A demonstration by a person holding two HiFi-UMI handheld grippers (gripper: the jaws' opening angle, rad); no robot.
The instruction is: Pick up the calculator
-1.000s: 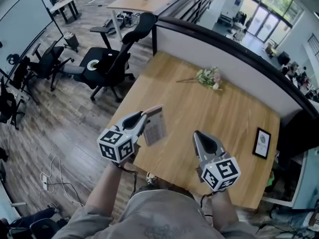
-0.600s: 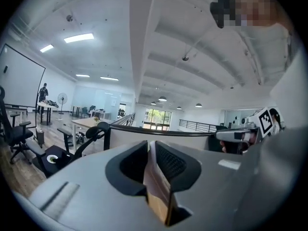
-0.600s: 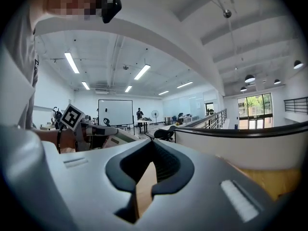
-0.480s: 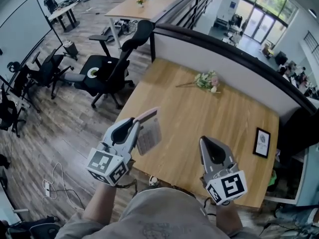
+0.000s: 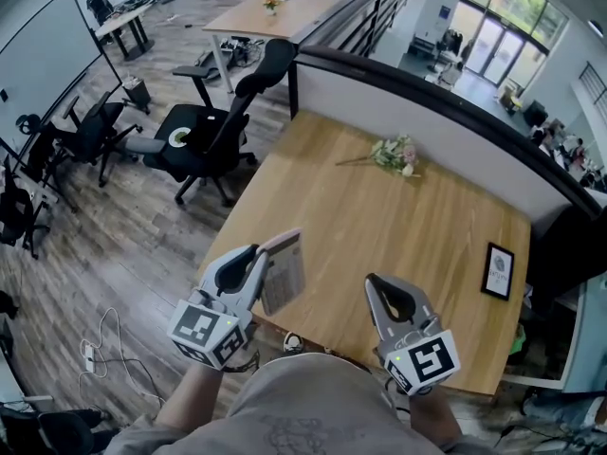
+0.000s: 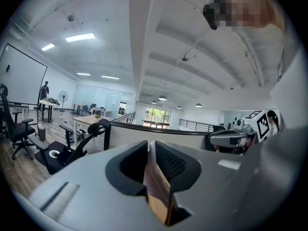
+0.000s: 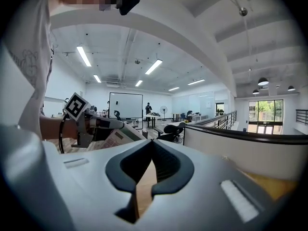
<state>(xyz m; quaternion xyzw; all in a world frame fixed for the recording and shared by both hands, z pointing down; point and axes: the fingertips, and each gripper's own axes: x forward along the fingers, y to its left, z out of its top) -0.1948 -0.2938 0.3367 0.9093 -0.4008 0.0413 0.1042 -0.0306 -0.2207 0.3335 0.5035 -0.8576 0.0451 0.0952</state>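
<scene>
The calculator (image 5: 283, 271), a flat grey slab with rows of keys, hangs tilted on edge above the near left corner of the wooden table (image 5: 379, 211). My left gripper (image 5: 266, 254) is shut on it. In the left gripper view its thin edge (image 6: 156, 186) stands upright between the pads. My right gripper (image 5: 377, 286) hovers over the table's near edge, shut with nothing in it; its tips meet in the right gripper view (image 7: 152, 143). That view also shows the calculator (image 7: 115, 138) held at the left.
A small bunch of flowers (image 5: 396, 152) lies at the table's far side and a framed card (image 5: 498, 272) stands near its right edge. A dark-topped partition (image 5: 427, 98) runs behind the table. A black office chair (image 5: 223, 112) stands off the left edge.
Both grippers have risen and drawn back toward the person's body. The calculator has come with the left gripper, still clamped; the right stays shut and empty.
</scene>
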